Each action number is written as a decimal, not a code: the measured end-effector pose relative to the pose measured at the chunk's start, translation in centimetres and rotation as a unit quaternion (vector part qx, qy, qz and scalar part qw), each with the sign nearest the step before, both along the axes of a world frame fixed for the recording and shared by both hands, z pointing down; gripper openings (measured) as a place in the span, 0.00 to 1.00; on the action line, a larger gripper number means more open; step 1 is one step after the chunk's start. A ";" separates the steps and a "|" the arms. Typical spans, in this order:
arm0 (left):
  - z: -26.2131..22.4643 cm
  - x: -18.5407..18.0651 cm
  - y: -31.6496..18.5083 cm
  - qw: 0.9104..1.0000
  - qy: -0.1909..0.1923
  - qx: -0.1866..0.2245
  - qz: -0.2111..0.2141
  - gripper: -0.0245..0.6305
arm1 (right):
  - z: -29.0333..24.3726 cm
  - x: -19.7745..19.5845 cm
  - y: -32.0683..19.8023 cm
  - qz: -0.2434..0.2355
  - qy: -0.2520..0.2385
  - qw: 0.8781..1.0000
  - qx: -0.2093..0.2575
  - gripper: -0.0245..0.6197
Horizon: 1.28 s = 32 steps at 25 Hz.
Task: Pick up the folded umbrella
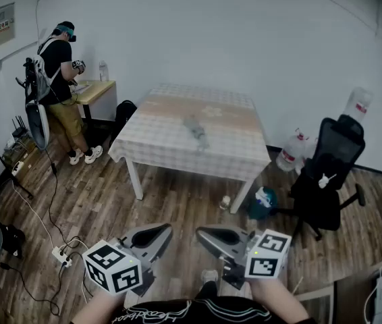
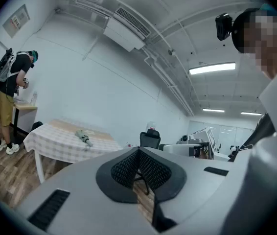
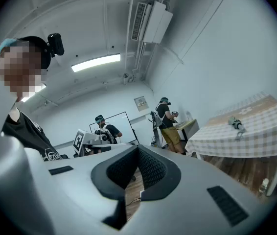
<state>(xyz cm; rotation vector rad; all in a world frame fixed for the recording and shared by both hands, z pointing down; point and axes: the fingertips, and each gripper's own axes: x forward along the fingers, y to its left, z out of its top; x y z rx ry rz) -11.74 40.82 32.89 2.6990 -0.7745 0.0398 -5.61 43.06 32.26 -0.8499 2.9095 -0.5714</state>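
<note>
On table [image 1: 156,138], clear of edges: folded umbrella [image 1: 196,132]; L gripper [image 2: 138,152], R gripper [image 3: 137,150] jaws together.

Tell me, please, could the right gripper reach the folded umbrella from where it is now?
Probably not: the right gripper, jaws together, is held near the body, and the folded umbrella lies on the table across the floor.

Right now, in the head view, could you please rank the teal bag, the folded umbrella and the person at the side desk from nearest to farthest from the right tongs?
From the right tongs:
1. Teal bag, on the floor, ahead and to the right.
2. Folded umbrella, in the middle of the table.
3. Person, at the far left.
</note>
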 end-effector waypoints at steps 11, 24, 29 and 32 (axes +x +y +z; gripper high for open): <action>0.0 1.0 -1.5 1.000 -0.002 0.000 -0.001 0.03 | 0.1 1.6 -1.9 0.013 -0.007 1.000 -0.009 0.05; 1.4 3.7 -7.6 1.000 -0.012 -0.022 -0.018 0.03 | 1.1 5.1 -8.8 0.017 -0.029 0.999 -0.039 0.05; 2.0 6.5 -11.6 0.999 -0.018 -0.034 -0.023 0.03 | 1.7 8.2 -13.2 0.019 -0.035 0.998 -0.050 0.05; 2.3 8.5 -14.7 0.999 -0.019 -0.038 -0.024 0.03 | 2.2 10.1 -16.2 0.017 -0.028 0.998 -0.054 0.05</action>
